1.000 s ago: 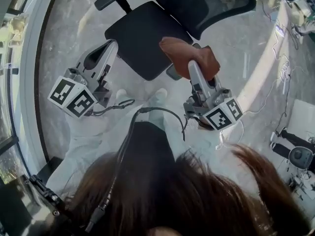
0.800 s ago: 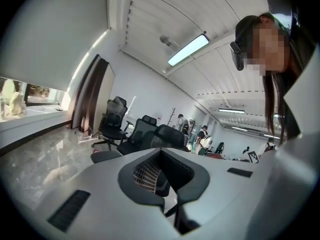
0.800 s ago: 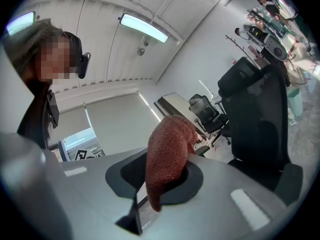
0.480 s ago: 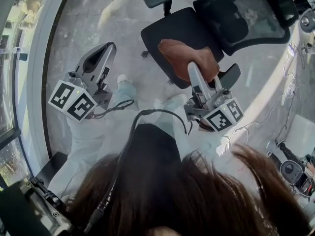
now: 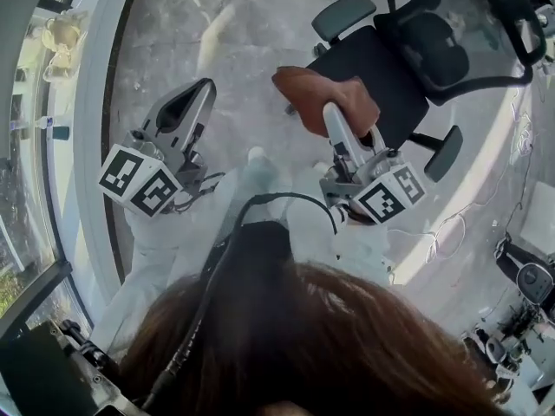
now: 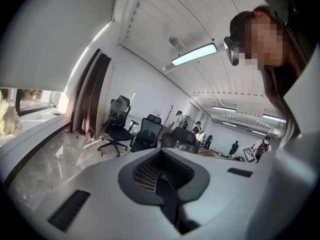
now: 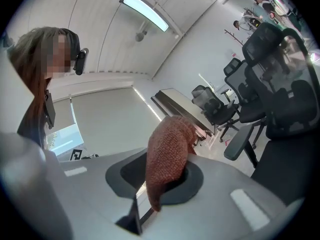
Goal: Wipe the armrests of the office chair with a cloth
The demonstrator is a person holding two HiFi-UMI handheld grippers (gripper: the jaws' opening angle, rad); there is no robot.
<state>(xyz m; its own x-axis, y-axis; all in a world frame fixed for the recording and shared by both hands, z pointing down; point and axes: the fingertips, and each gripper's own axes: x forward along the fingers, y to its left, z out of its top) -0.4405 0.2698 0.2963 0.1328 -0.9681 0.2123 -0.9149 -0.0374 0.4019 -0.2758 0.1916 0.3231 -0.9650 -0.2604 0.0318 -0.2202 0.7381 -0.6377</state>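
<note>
Floor: pale polished stone (image 5: 217, 50) beside a curved window wall; loose cables (image 5: 451, 224) trail across it at the right.
Office chair: black seat (image 5: 381, 76) with a mesh back, at the upper right of the head view, with one grey armrest (image 5: 344, 14) on its far side and the other armrest (image 5: 444, 152) nearer the cables.
Cloth: a rust-brown knitted wad (image 5: 325, 94) carried in the air over the seat's near edge, touching neither armrest.
Right gripper: its jaws (image 5: 334, 120) are nearly closed and pinch one end of the cloth; most of the fabric bulges free past the tips.
Left gripper: held out level over bare floor (image 5: 198, 94), jaws together, nothing between them.
Risk, slip: only a small fold is pinched, so dragging along a pad could likely pull the cloth out.
Risk, rolling: the chair stands on castors with nothing bracing it; a sideways wipe could push it away or spin the seat.
Risk, miss: the bunched wad may ride on one edge and leave part of the pad unwiped.
Risk, scrape: if the cloth shifts, the hard jaw tips could rub the armrest directly.
Risk, footing: the cables lie close to the nearer armrest and could snag a foot.
</note>
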